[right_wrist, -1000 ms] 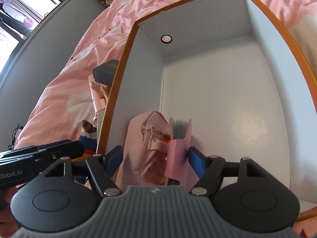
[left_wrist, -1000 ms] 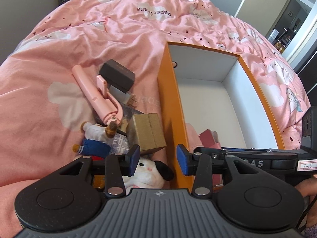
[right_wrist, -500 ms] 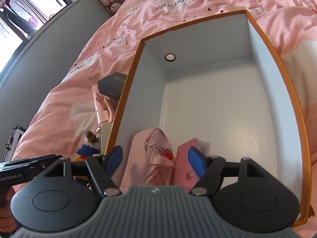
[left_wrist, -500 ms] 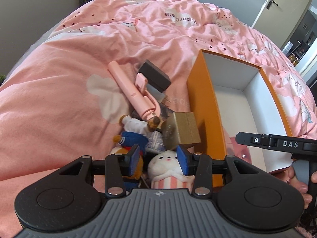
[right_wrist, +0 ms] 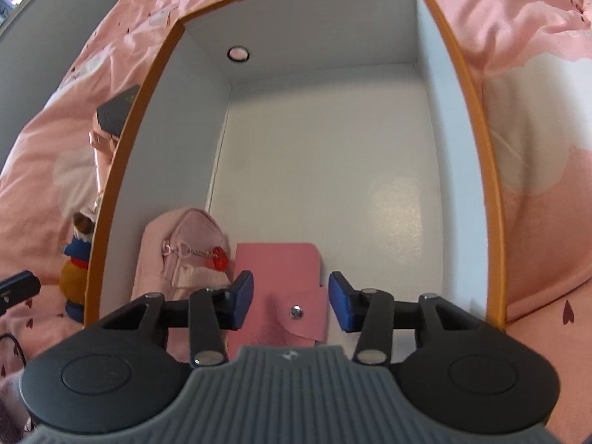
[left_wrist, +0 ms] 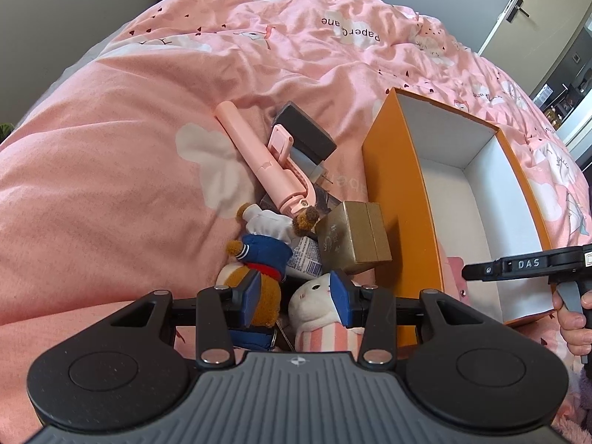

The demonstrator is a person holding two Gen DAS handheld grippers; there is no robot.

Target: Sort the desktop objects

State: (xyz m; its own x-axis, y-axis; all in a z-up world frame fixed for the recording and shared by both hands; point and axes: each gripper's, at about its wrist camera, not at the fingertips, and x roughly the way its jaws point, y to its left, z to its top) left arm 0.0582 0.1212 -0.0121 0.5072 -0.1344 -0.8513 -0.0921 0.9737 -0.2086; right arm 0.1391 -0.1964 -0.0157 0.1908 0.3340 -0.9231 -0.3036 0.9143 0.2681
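One orange box with a white inside sits on the bed's pink quilt. Two things lie at its near end: a pink mini backpack on the left and, just right of it, a flat pink card wallet with one snap. The right gripper hangs over the wallet, its fingers closing but clear of it, grasping nothing. Left of the box lies a pile: one pink selfie stick, one dark box, one gold box, two plush bears and one white plush rabbit. The left gripper hovers there, fingers apart, released.
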